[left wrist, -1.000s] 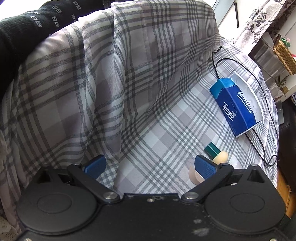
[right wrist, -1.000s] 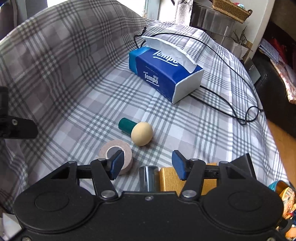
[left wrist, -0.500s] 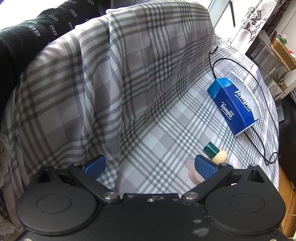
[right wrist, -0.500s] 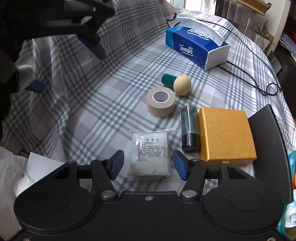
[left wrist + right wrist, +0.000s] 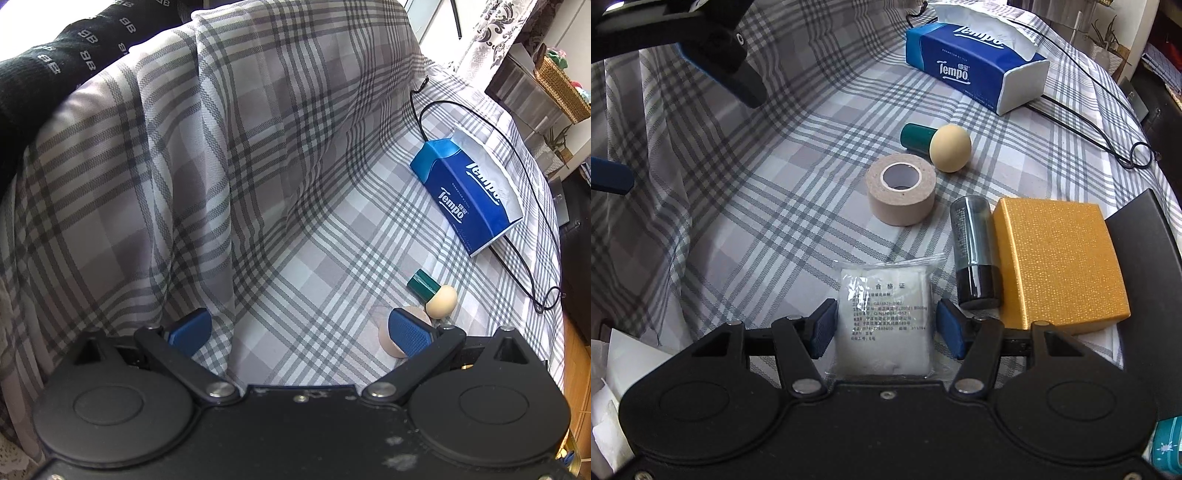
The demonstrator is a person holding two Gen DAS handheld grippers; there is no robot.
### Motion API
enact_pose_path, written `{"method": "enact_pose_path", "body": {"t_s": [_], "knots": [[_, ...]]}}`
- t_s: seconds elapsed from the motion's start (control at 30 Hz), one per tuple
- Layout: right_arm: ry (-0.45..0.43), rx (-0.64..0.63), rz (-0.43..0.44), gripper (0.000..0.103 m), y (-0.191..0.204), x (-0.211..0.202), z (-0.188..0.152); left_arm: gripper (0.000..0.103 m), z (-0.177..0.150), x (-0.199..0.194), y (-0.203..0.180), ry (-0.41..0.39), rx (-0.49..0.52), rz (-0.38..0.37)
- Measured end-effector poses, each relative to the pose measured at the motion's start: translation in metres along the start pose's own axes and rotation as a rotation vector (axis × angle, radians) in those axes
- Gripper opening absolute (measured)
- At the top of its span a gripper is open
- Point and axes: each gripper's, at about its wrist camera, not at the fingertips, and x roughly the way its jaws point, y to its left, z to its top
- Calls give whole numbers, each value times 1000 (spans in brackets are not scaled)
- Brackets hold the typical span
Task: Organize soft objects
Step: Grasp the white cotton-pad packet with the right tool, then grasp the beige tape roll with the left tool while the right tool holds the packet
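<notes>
A white gauze packet (image 5: 886,306) in clear wrap lies flat on the plaid cloth (image 5: 757,206). My right gripper (image 5: 884,328) is low over it with one blue pad on each side; a thin gap shows at both pads, so it is open. Beyond the packet stand a beige tape roll (image 5: 901,194) and a cream sponge on a green handle (image 5: 949,147). A blue tissue pack (image 5: 975,62) lies farther back. My left gripper (image 5: 299,330) hangs wide open over draped cloth (image 5: 221,184), with nothing between its fingers.
A dark bottle (image 5: 973,251) lies against a gold box (image 5: 1056,262) right of the packet, with a black panel (image 5: 1145,258) beyond. A black cable (image 5: 1089,122) loops behind the tissue pack. White paper (image 5: 613,369) sits at the near left. A black garment (image 5: 55,55) tops the draped cloth.
My right gripper has pulled back and sunk, from the tape roll and sponge to the gauze packet, which now lies between its pads. The left gripper has stayed put.
</notes>
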Motion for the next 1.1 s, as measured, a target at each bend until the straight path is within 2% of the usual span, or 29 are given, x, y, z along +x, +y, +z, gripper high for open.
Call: {"method": "enact_pose_path", "body": {"t_s": [0.1,0.3,0.53,0.93,1.03,1.1], "knots": [[-7,-5,-5,49,-2,-3,-3,102,-1,4,-3,3,21,14],[13,-10,3,49,-13,-17,-22,102,-6,18,-12,30,64,39],[6,-19,-60,49,-32,-29,-48,102,-15,33,-27,64,128,54],[-143,-22,7,51,-50,-29,-66,102,-31,56,-57,70,246,116],[-158,-15,29,58,-51,-27,-67,102,-33,63,-65,82,265,114],[-138,-35,49,70,-49,-26,-64,102,-34,67,-70,93,274,106]]}}
